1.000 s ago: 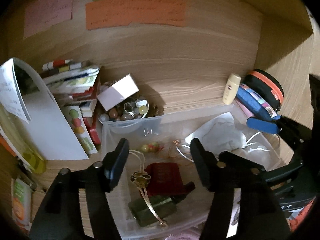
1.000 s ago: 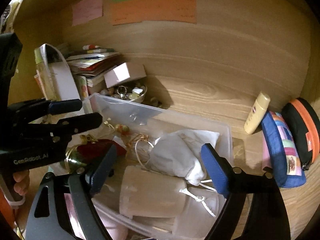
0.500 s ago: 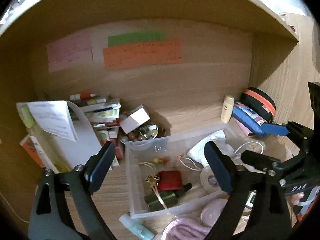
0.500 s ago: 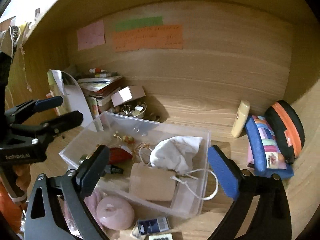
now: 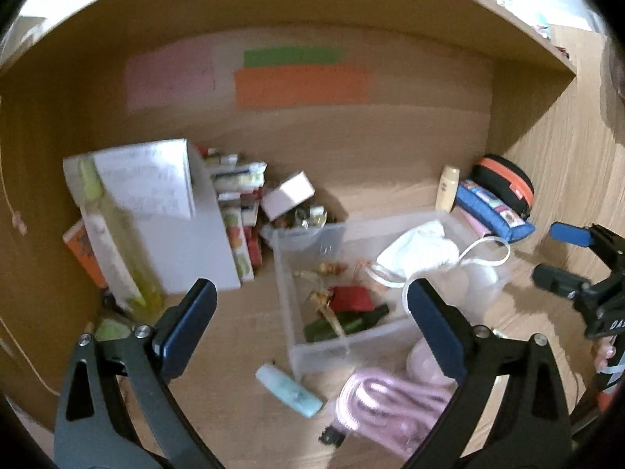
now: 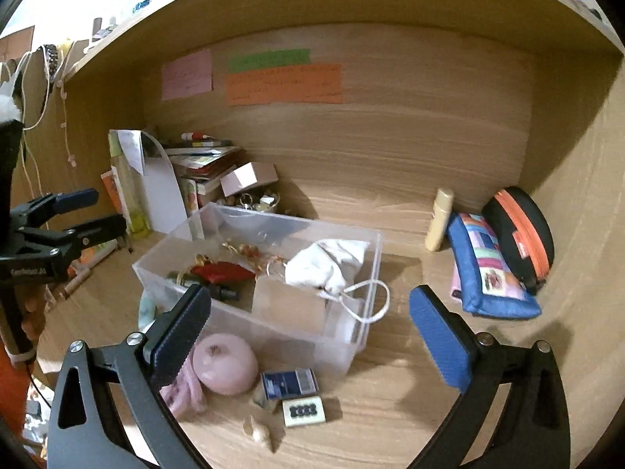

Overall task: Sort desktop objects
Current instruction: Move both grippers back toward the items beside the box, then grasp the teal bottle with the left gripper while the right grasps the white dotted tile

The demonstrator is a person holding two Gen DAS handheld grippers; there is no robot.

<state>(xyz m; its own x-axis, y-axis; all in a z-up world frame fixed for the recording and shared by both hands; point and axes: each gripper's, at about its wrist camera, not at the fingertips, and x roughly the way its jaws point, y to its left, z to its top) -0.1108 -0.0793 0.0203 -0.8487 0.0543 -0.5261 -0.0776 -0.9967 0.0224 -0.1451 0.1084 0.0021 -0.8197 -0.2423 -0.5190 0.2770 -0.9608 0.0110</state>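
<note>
Left gripper (image 5: 308, 312) and right gripper (image 6: 308, 316): jaws opening wide, nothing between them. The clear bin (image 6: 353, 346) sits mid-tabletop; its small contents are blurred, and the white pouch (image 6: 326, 264) hides part of them. The pink cable (image 5: 394, 406) at the front edge is partly hidden.

Both wrist views angled down into the wooden bench (image 5: 242, 336) alcove from near its front edge; left from the left side, right from the right. Shared: clear plastic rectangular bin (image 5: 343, 346) (image 6: 273, 336) mid-bench.
</note>
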